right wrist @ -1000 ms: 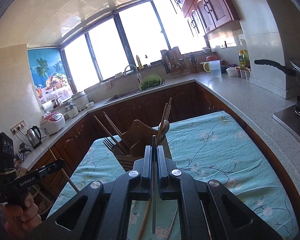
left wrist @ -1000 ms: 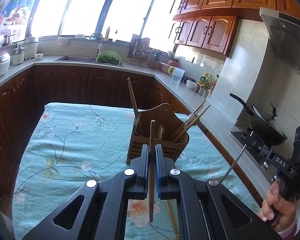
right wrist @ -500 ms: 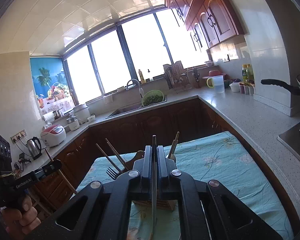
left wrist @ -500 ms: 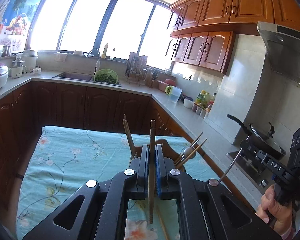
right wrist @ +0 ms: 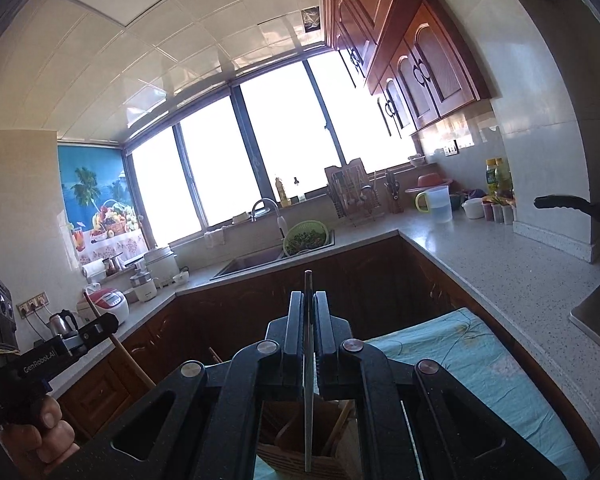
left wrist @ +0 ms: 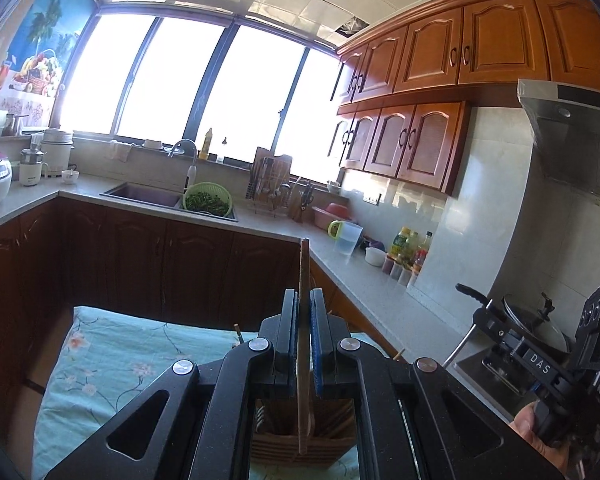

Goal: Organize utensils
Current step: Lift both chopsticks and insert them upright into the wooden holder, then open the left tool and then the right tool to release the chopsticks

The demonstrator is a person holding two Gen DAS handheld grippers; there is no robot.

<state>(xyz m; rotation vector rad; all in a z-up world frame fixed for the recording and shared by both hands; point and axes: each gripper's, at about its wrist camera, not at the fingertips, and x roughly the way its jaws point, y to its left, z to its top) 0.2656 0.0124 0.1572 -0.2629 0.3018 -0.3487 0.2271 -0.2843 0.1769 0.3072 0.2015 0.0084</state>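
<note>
In the left wrist view my left gripper [left wrist: 304, 296] is shut on a long wooden utensil [left wrist: 303, 360] held upright, its lower end hanging over the wooden utensil holder [left wrist: 284, 444]. That holder stands on the table and contains chopsticks and other utensils. In the right wrist view my right gripper [right wrist: 308, 298] is shut on a thin metal utensil [right wrist: 308, 400], also upright above the holder [right wrist: 284, 460]. Each gripper shows in the other's view: the right gripper [left wrist: 480, 320] at the right edge, the left gripper [right wrist: 100, 324] at the left with its wooden utensil [right wrist: 128, 356].
The table wears a teal floral cloth [left wrist: 112, 364]. Dark cabinets and a pale counter [right wrist: 500, 256] wrap around it, with a sink [left wrist: 144, 194], a green colander [left wrist: 208, 200], a jug [left wrist: 346, 238] and a pan [left wrist: 532, 320] on the stove. A range hood [left wrist: 572, 132] hangs at the right.
Both grippers have risen and tipped upward with their utensils still gripped. The holder has slid from ahead of the jaws to beneath them, and more ceiling shows.
</note>
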